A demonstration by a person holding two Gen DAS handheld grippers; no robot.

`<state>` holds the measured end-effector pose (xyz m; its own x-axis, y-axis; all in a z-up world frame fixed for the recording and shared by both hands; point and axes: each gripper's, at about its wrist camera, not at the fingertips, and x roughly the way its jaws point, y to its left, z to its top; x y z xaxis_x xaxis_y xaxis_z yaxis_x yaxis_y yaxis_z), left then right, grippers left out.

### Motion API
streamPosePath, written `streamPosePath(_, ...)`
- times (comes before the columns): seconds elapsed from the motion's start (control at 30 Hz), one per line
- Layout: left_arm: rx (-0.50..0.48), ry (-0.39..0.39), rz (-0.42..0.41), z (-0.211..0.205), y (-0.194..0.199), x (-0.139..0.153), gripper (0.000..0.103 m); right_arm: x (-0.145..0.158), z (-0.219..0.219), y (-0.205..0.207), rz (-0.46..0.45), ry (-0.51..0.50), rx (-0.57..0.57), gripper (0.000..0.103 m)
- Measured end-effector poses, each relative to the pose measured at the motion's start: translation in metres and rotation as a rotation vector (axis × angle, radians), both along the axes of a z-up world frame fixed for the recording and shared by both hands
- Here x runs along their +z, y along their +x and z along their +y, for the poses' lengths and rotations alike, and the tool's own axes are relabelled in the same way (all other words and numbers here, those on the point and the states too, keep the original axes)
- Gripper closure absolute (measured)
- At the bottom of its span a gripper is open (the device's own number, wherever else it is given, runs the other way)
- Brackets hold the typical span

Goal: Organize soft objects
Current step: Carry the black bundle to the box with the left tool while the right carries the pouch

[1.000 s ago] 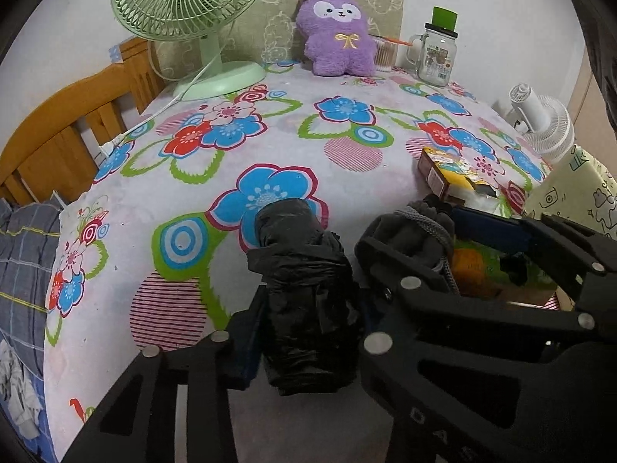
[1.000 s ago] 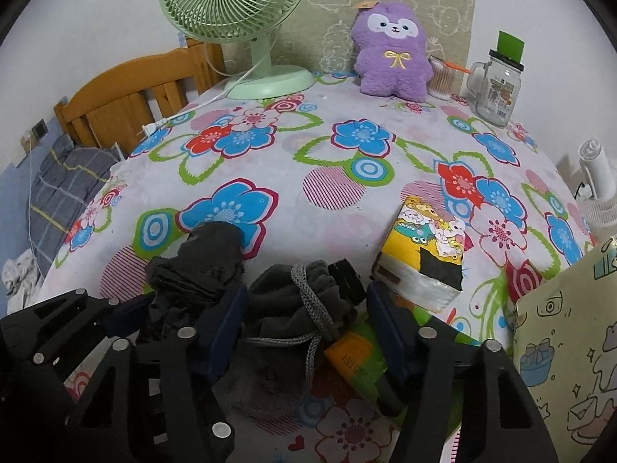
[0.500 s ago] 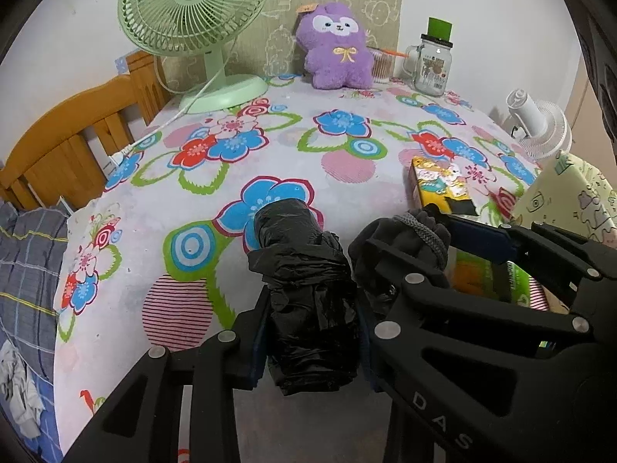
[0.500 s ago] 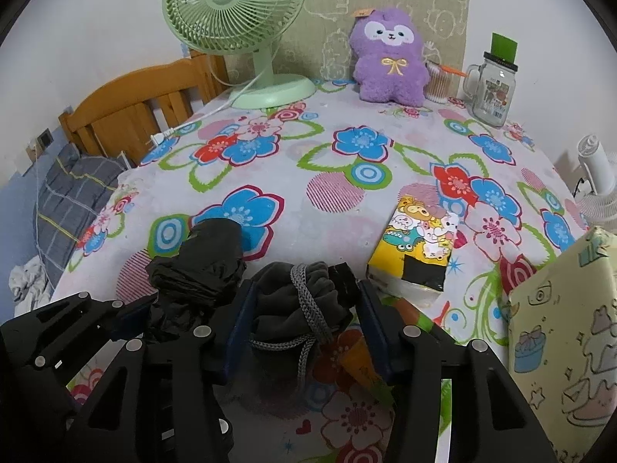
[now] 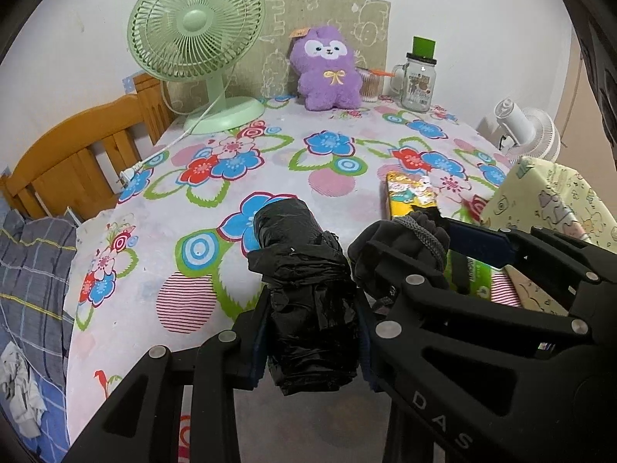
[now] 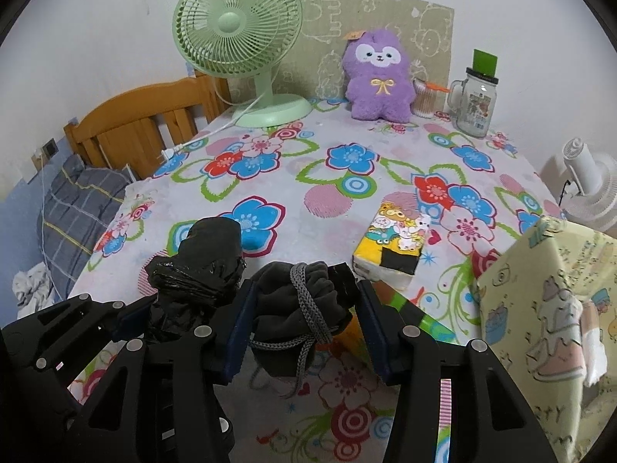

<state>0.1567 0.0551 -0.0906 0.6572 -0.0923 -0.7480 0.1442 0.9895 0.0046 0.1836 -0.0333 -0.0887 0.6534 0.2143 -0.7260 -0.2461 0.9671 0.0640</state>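
- Left gripper (image 5: 312, 332) pinches a black plastic roll (image 5: 304, 293); right gripper (image 6: 304, 324) clamps a grey drawstring pouch (image 6: 297, 305), both just left of the tissue pack (image 6: 393, 243).
- Judgement: keep both squeezes steady, carry level.

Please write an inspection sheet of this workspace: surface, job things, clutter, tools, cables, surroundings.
Surface: table under a flowered cloth.
Job's things: black plastic bundle; grey drawstring pouch; purple plush toy at the far edge.
Clutter: green fan, glass jar, yellow tissue pack, patterned box.
Tools: left tool grips the bundle; right tool grips the pouch.
Cables: white fan cord with its plug lying loose on the cloth.
Surroundings: wooden bed frame, white fan.
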Motion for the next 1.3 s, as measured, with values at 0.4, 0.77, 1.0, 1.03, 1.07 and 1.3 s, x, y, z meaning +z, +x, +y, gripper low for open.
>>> streamPosePath(0.4,-0.031,0.002,-0.051,-0.016,-0.024,0.018,0.065,0.02,-0.016,-0.028,-0.045,0.006,-0.031,0.049)
streamPosePath(0.77,-0.049,0.006,-0.096,-0.03,-0.049,0.035,0.065,0.037,-0.032,-0.053,-0.078,0.021,-0.059,0.049)
streamPosePath(1.0,-0.054,0.004,-0.12,-0.042,-0.061,0.047,0.065,0.05,-0.044,-0.066,-0.099,0.025,-0.067,0.049)
streamPosePath(1.03,-0.055,0.005,-0.123,-0.043,-0.063,0.049,0.065,0.052,-0.047,-0.068,-0.102,0.026,-0.069,0.049)
streamPosePath(1.07,-0.057,0.005,-0.126,-0.045,-0.064,0.051,0.065,0.053,-0.048,-0.07,-0.103,0.026,-0.07,0.049)
streamPosePath(1.3,-0.074,0.007,-0.142,-0.059,-0.071,0.063,0.065,0.067,-0.063,-0.08,-0.12,0.024,-0.084,0.049)
